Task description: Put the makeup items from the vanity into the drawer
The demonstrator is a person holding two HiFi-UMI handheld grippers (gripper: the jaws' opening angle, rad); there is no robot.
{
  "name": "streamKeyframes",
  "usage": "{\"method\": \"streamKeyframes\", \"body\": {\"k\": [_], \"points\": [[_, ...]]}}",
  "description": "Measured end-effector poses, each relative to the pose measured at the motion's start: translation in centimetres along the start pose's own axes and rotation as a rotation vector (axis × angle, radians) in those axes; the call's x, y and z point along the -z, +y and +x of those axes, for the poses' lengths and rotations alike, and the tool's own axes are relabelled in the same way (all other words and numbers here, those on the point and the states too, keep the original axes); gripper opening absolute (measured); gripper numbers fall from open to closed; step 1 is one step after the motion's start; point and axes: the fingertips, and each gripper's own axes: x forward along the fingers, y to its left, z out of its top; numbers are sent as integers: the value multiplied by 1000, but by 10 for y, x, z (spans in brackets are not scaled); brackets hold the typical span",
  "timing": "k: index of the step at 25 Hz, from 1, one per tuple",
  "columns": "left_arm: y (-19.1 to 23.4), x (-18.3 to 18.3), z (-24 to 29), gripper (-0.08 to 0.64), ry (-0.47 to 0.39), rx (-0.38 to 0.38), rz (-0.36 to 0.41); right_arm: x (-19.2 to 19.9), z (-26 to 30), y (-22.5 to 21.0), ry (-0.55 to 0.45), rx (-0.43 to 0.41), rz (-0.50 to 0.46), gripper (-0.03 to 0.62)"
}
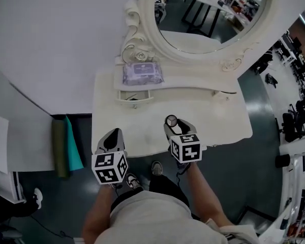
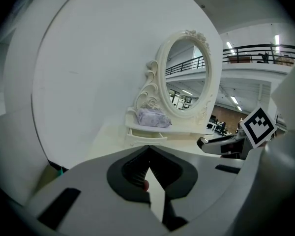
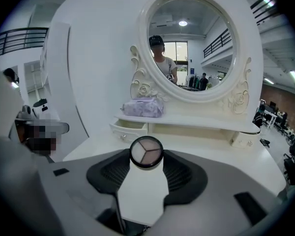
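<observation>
Scanning from the left: a dark green roll (image 1: 59, 147) and a teal one (image 1: 73, 145) were seen on the floor beside the vanity (image 1: 223, 122). The left gripper (image 1: 111, 138) was held over the vanity's front left edge, jaws pressed together at the tips. A small reddish speck showed against one pad in the left gripper view, possibly a gripper part; it could not be resolved. Nothing else was seen between the jaws.

A purple wipes pack (image 1: 142, 73) was lying on the raised shelf (image 1: 193, 80) at the foot of the mirror (image 1: 213, 14). Just below the pack, the small left drawer (image 1: 134, 96) was pulled partly out.

Right of centre, the right gripper (image 3: 146, 165) was held above the vanity top, facing the mirror. A round eyeshadow compact (image 3: 146, 152) with three shades was pinched upright between its jaw tips. The compact was well short of the drawer and off to its right. At the far right end of the shelf, a second small drawer (image 3: 245, 139) was seen closed.
</observation>
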Motion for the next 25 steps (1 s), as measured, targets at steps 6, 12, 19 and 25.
{"method": "streamKeyframes", "body": {"k": [6,12,19,25], "points": [[24,-13,-12,5,-31,-25,-19,-19,-1,31,-30,-29,-6,224],[38,-15,-8,5,-36,-47,-46,-26,12,40,-14,-57,-14,222],[56,-20,15,5,-16,-86,-69,-47,51,50,9,-125,-31,222],[67,-33,44,5,-9,-118,-88,-66,88,61,49,-200,-70,224]]}}
